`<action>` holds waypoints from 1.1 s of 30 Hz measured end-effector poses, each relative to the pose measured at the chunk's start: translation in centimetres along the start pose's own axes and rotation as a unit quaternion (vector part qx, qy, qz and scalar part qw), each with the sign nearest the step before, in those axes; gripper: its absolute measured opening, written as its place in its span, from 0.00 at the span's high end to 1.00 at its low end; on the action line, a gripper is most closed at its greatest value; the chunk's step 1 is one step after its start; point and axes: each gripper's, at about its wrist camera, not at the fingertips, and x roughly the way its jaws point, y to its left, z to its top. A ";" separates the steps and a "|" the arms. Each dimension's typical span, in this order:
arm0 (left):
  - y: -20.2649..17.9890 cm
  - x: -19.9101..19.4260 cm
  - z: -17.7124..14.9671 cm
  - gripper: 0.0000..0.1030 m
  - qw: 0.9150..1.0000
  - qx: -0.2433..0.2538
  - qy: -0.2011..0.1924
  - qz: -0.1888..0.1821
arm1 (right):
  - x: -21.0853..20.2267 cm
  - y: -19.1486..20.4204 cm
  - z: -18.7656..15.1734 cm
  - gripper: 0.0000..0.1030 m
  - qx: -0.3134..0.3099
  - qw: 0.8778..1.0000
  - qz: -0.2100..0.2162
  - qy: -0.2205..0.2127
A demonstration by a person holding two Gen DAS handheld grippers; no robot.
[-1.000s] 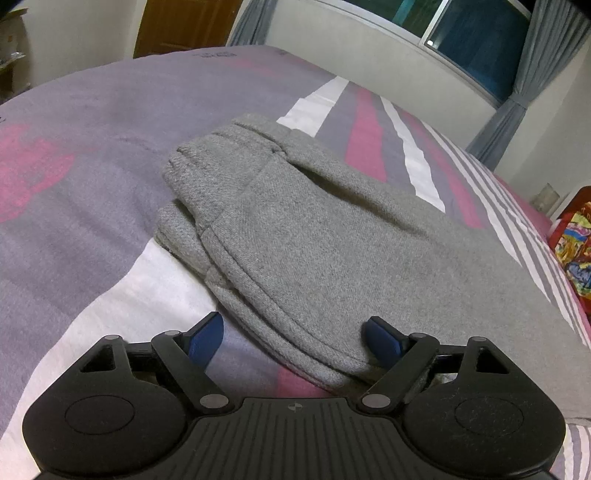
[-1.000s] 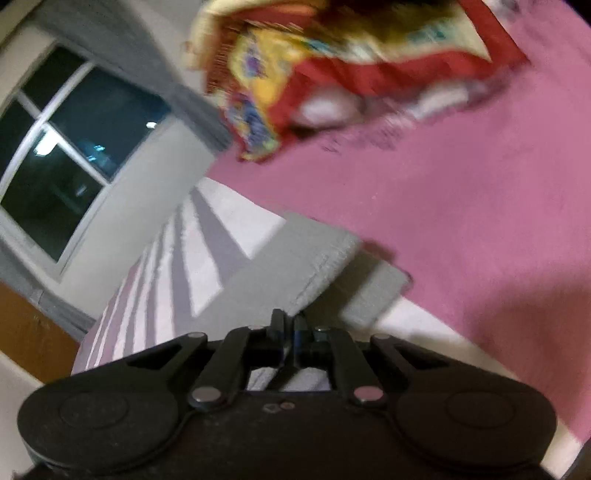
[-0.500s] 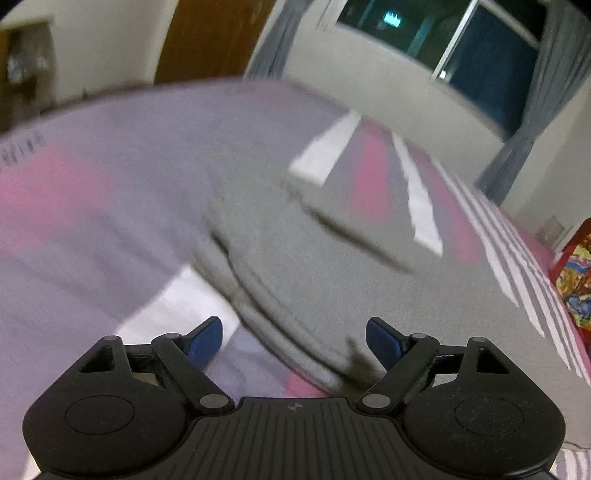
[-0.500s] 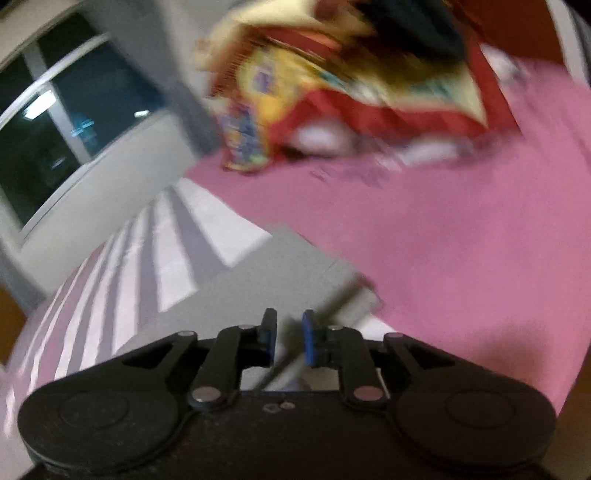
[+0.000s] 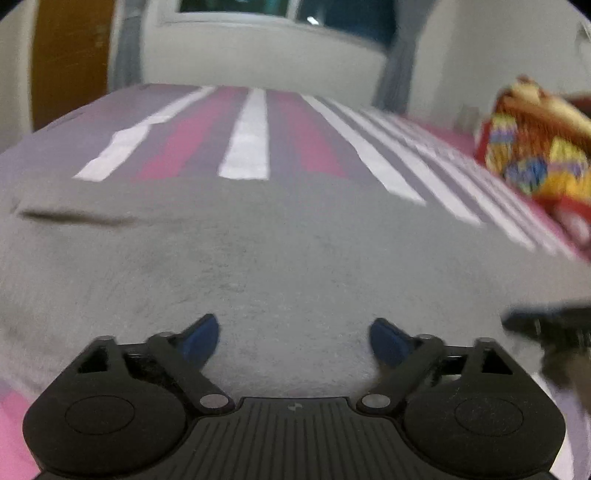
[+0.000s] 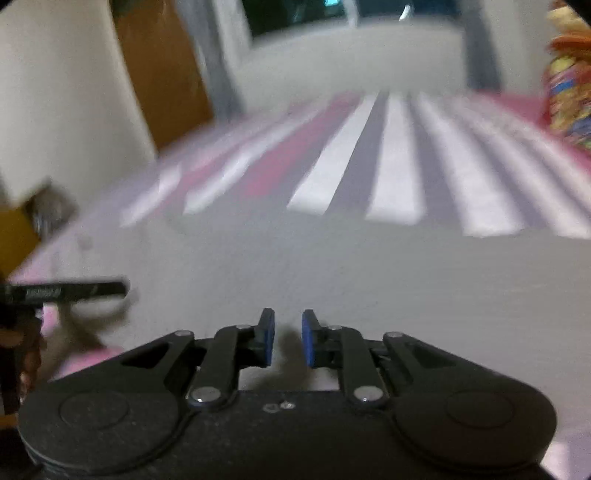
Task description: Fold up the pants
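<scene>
Pants: the grey pants point(image 5: 280, 251) lie flat on the bed, filling the near and middle part of your left wrist view; in your right wrist view the same grey cloth point(image 6: 369, 273) spreads across the near half of the picture.
Fold line: a dark crease point(image 5: 74, 218) shows at the far left of the cloth in the left wrist view; blur hides what kind of edge it is.
Left gripper: your left gripper point(image 5: 293, 334) sits low over the near edge of the pants, its blue fingers point(image 5: 201, 334) spread wide with only grey cloth showing between them; nothing is gripped.
Right gripper: your right gripper point(image 6: 288, 338) is also low over the cloth, its blue fingers point(image 6: 267, 336) drawn close with a narrow gap left between them; no cloth is pinched in that gap.
Grippers to each other: the right one shows as a dark blurred shape at the right edge of your left wrist view, and the left one as a dark bar at the left edge of your right wrist view, so they stand side by side over the pants.
Bed: the bedsheet point(image 5: 245, 144), striped white, pink and purple-grey, runs out beyond the far edge of the pants.
Far right: a bright red and yellow printed bundle point(image 5: 539, 162) sits on the bed, apart from the pants.
Far side: a wall, a dark window point(image 5: 280, 11) and a brown door point(image 5: 70, 55) at far left.
Sharpness: both views are blurred.
</scene>
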 end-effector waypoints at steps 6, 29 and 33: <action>1.2 -1.0 3.4 0.10 1.000 -0.006 -0.011 -0.015 | -0.7 2.4 3.2 0.82 0.002 0.999 0.005 -0.032; 9.9 6.5 8.6 0.08 0.996 -0.026 0.038 0.072 | 13.7 6.9 11.6 0.81 -0.007 0.998 0.061 0.015; 11.2 4.1 7.3 0.08 0.998 -0.019 0.025 0.059 | 9.3 0.6 10.0 0.80 0.011 0.998 0.064 0.002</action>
